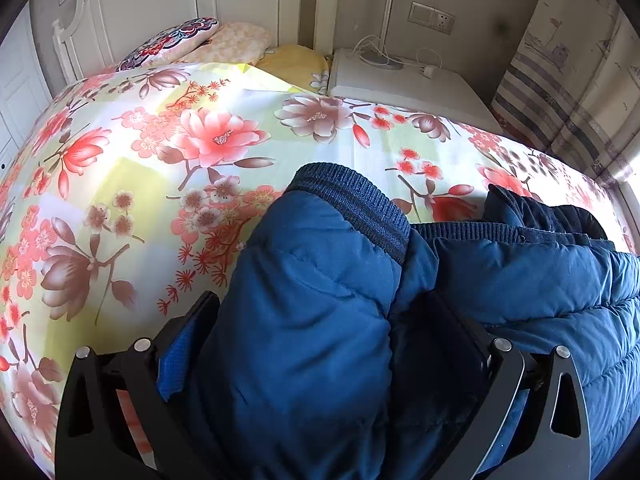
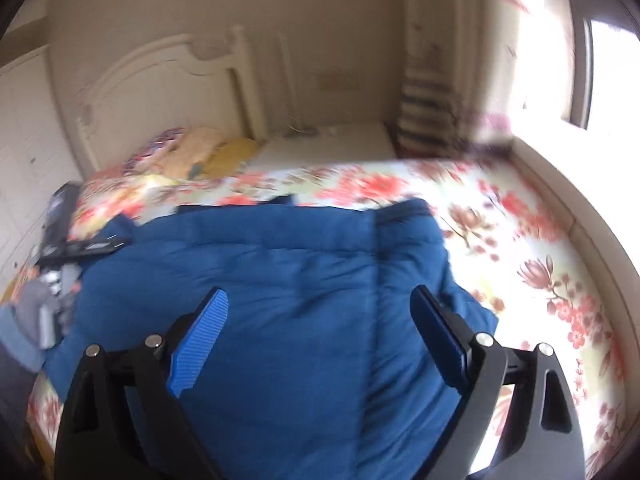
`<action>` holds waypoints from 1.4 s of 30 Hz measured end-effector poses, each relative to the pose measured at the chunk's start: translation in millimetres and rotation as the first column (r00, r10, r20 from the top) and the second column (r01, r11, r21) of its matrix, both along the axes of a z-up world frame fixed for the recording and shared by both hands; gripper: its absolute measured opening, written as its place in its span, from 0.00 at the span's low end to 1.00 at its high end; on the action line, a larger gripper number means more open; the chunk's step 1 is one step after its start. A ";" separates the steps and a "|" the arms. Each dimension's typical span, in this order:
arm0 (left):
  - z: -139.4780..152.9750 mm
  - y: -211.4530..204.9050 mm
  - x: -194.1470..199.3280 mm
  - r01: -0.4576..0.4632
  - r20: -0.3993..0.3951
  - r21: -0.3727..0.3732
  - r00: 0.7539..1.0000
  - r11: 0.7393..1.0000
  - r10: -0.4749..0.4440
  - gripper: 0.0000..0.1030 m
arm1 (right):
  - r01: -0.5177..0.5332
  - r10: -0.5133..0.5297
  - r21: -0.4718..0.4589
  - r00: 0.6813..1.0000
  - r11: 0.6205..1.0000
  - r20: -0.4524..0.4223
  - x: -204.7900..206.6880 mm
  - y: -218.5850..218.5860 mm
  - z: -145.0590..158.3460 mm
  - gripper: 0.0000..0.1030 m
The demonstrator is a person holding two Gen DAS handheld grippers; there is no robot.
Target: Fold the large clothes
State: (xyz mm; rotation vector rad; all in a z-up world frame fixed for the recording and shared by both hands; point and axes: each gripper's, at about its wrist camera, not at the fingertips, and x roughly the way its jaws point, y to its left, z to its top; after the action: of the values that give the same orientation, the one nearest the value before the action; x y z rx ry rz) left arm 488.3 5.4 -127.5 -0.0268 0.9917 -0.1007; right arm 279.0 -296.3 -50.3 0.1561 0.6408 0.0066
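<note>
A blue puffer jacket (image 2: 280, 280) lies spread on a bed with a floral sheet (image 1: 160, 152). In the left wrist view its sleeve (image 1: 312, 312), with a dark ribbed cuff (image 1: 356, 208), fills the space between the fingers of my left gripper (image 1: 320, 320), which is shut on the sleeve. The rest of the jacket (image 1: 540, 280) lies to the right. My right gripper (image 2: 320, 312) is open and empty, hovering above the jacket's middle. The left gripper also shows at the jacket's left edge in the blurred right wrist view (image 2: 86, 246).
Pillows (image 1: 208, 44) lie by the white headboard (image 2: 160, 92). A white nightstand (image 1: 400, 80) with cables stands beside the bed. A striped curtain (image 1: 560, 80) and window (image 2: 608, 80) are on the right. The person's arm (image 2: 28, 320) is at the left.
</note>
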 end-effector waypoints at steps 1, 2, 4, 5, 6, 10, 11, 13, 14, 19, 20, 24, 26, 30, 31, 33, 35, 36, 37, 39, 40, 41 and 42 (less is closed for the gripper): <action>-0.3 0.7 0.4 -0.001 -0.002 -0.007 1.000 1.000 0.001 0.96 | -0.043 0.044 -0.042 0.999 0.998 0.008 -10.0 21.2 -1.4 0.90; -0.6 1.2 0.5 -0.001 -0.003 -0.013 1.000 1.000 0.001 0.96 | -0.065 0.065 -0.081 0.998 0.995 0.003 -14.3 34.3 -5.6 0.91; -0.6 1.8 0.5 -0.003 -0.002 -0.020 1.000 1.000 0.003 0.96 | -0.086 0.073 -0.191 0.995 0.978 -0.074 -16.8 59.9 -37.1 0.94; -0.4 1.3 0.7 -0.004 -0.002 -0.018 1.000 1.000 0.004 0.96 | -0.082 0.074 -0.185 0.996 0.979 -0.051 -19.2 60.2 -48.1 0.94; 0.6 0.8 0.4 -0.004 0.002 -0.013 1.000 1.000 0.005 0.96 | -0.084 0.079 -0.147 0.996 0.986 -0.044 -17.8 55.5 -51.5 0.95; 30.2 2.2 -26.4 -0.048 0.113 0.021 0.993 0.999 0.045 0.95 | -0.070 0.057 -0.121 0.992 0.990 -0.110 -18.2 46.0 -40.7 0.94; 43.1 0.7 -40.2 -0.026 0.152 -0.009 0.988 1.000 0.027 0.95 | -0.065 0.053 -0.117 0.993 0.991 -0.107 -24.8 42.8 -35.2 0.94; 70.3 -13.4 -73.9 0.058 0.224 -0.040 0.974 0.998 -0.048 0.95 | -0.053 0.046 -0.083 0.995 0.995 -0.088 -42.3 32.8 -26.0 0.95; 80.7 -28.9 -90.9 0.103 0.252 -0.002 0.963 0.995 -0.099 0.96 | -0.047 0.042 -0.064 0.996 0.997 -0.078 -54.9 26.0 -22.9 0.95; 67.9 -111.9 -149.8 0.292 0.212 0.149 0.924 0.945 -0.319 0.96 | 0.035 -0.038 -0.034 0.994 0.999 -0.104 -85.4 -3.1 -26.8 0.95; 53.8 -126.5 -158.3 0.322 0.182 0.193 0.916 0.927 -0.357 0.96 | 0.072 -0.069 0.027 0.992 0.997 -0.103 -97.6 -14.8 -29.9 0.95; 12.4 -143.3 -176.2 0.308 0.224 0.318 0.895 0.897 -0.386 0.96 | 0.110 -0.078 0.316 0.991 0.943 -0.112 -142.3 -49.5 -43.6 0.95; 11.1 -139.2 -169.1 0.322 0.191 0.275 0.905 0.906 -0.380 0.96 | 0.097 -0.048 0.405 0.990 0.909 -0.131 -161.9 -57.3 -51.8 0.94; 9.4 -136.6 -160.4 0.333 0.159 0.260 0.911 0.906 -0.381 0.96 | 0.111 -0.019 0.520 0.984 0.847 -0.178 -169.1 -55.9 -74.6 0.94; 8.2 -137.3 -160.5 0.335 0.156 0.257 0.911 0.906 -0.381 0.96 | 0.125 -0.027 0.539 0.982 0.833 -0.187 -165.3 -56.3 -80.0 0.94; 7.4 -134.4 -157.5 0.343 0.145 0.232 0.913 0.910 -0.381 0.96 | 0.131 -0.035 0.598 0.985 0.791 -0.170 -160.5 -56.7 -93.3 0.94; 7.3 -132.9 -157.9 0.348 0.133 0.201 0.916 0.916 -0.378 0.96 | 0.134 -0.058 0.591 0.988 0.795 -0.146 -146.2 -56.1 -93.8 0.94; 6.5 -131.7 -156.4 0.351 0.128 0.190 0.917 0.917 -0.378 0.96 | 0.130 -0.058 0.591 0.989 0.796 -0.139 -135.0 -56.3 -93.8 0.94; 5.6 -131.6 -156.2 0.352 0.125 0.187 0.917 0.917 -0.378 0.96 | 0.133 -0.074 0.596 0.990 0.792 -0.123 -120.9 -57.9 -94.6 0.94; 4.6 -132.3 -158.1 0.351 0.124 0.193 0.918 0.916 -0.377 0.96 | 0.174 -0.128 0.592 0.985 0.787 -0.119 -101.0 -58.8 -93.4 0.94; 4.2 -133.0 -157.9 0.347 0.123 0.198 0.919 0.917 -0.375 0.96 | 0.202 -0.165 0.604 0.979 0.771 -0.118 -89.5 -59.0 -92.8 0.94; 4.3 -133.6 -157.3 0.340 0.121 0.202 0.922 0.918 -0.368 0.96 | 0.212 -0.185 0.613 0.977 0.761 -0.109 -83.7 -58.6 -92.5 0.94; 5.3 -133.9 -156.8 0.336 0.118 0.201 0.924 0.920 -0.363 0.96 | 0.213 -0.198 0.619 0.976 0.756 -0.094 -77.7 -57.8 -92.6 0.85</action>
State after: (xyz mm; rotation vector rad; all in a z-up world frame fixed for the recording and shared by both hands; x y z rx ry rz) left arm 331.5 -128.5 -122.2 0.3207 0.8397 -0.3391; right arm 201.3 -354.1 -142.9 0.8828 0.6212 0.0056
